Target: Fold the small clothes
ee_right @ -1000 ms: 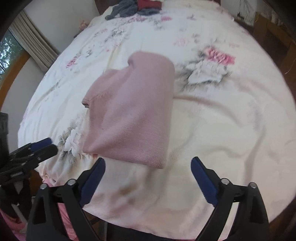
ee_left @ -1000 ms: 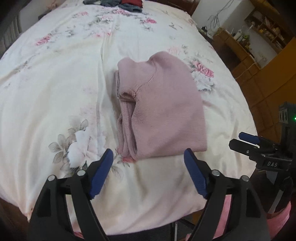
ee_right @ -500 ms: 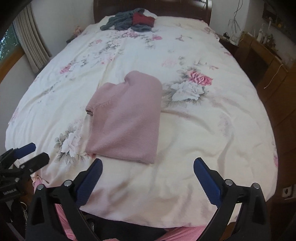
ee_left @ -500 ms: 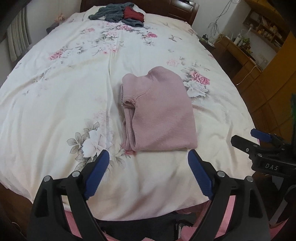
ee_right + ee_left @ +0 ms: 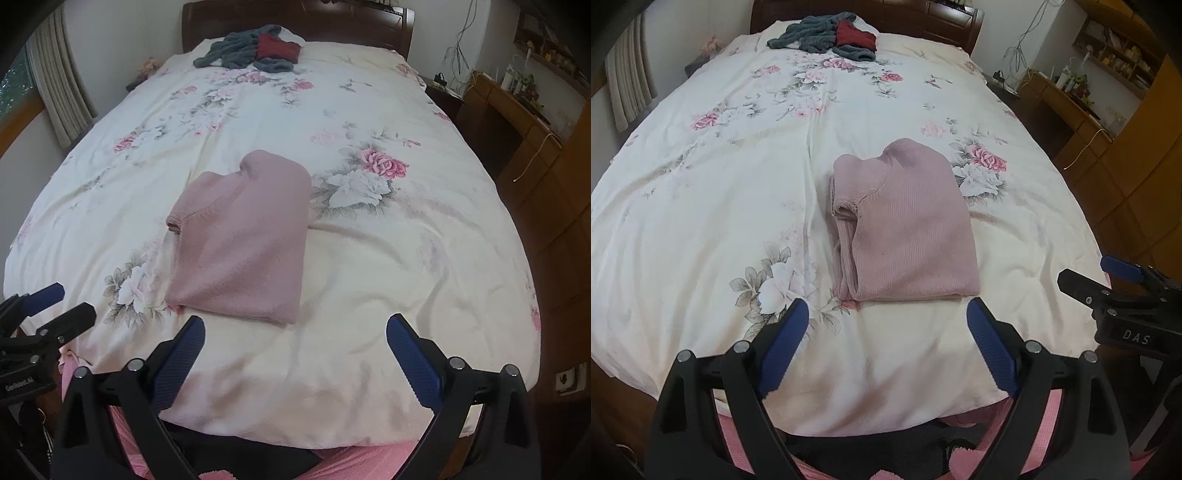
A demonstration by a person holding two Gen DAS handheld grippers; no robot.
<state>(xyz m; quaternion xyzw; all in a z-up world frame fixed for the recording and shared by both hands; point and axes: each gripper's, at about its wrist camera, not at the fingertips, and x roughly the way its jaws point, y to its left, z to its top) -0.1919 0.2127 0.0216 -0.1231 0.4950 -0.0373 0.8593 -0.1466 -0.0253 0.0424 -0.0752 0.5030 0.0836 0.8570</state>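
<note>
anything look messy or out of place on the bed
The pink sweater lies folded, though its left-side layers splay out unevenly. The only real mess is a loose heap of grey and red clothes by the headboard, still unfolded.

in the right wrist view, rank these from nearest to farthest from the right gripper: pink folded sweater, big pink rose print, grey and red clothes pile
1. The pink folded sweater lies just ahead of the right gripper, slightly left.
2. The big pink rose print on the bedspread comes next, ahead and to the right, past the sweater's far edge.
3. The grey and red clothes pile is farthest, by the headboard.
</note>
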